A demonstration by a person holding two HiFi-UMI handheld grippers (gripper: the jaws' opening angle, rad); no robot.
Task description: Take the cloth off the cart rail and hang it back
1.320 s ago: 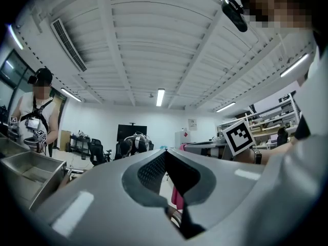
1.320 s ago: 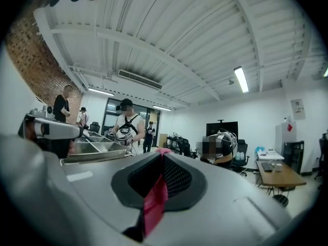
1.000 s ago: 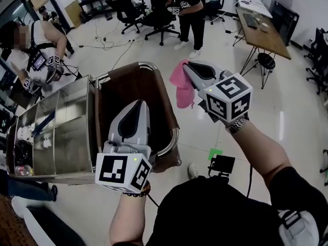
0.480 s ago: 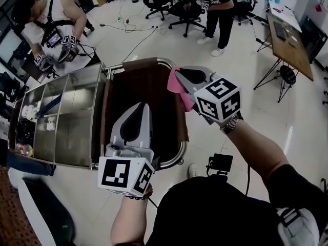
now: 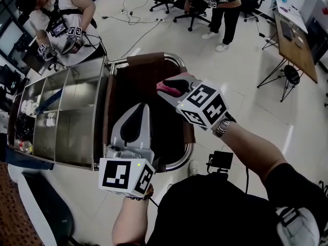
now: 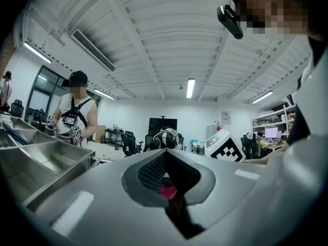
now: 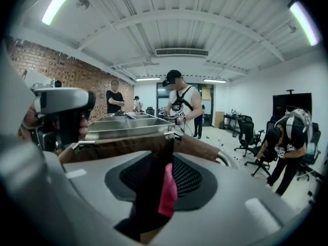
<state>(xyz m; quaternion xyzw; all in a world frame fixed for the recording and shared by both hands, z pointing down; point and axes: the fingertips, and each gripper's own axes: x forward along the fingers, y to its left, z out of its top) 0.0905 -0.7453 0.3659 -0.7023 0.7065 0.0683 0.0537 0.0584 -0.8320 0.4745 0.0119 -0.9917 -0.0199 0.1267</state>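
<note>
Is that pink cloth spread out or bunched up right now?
Bunched up: the pink cloth shows as a narrow crumpled strip between the right gripper's opening jaws, not a flat sheet.

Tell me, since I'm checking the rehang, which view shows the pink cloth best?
Right gripper view: the pink cloth hangs between the opening jaws of the right hand-held gripper. Head view shows a sliver; left gripper view, a speck.

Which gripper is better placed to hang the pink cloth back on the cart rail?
Right. The right gripper is by the rail with the cloth between its opening jaws; the left gripper sits apart from the cloth.
</note>
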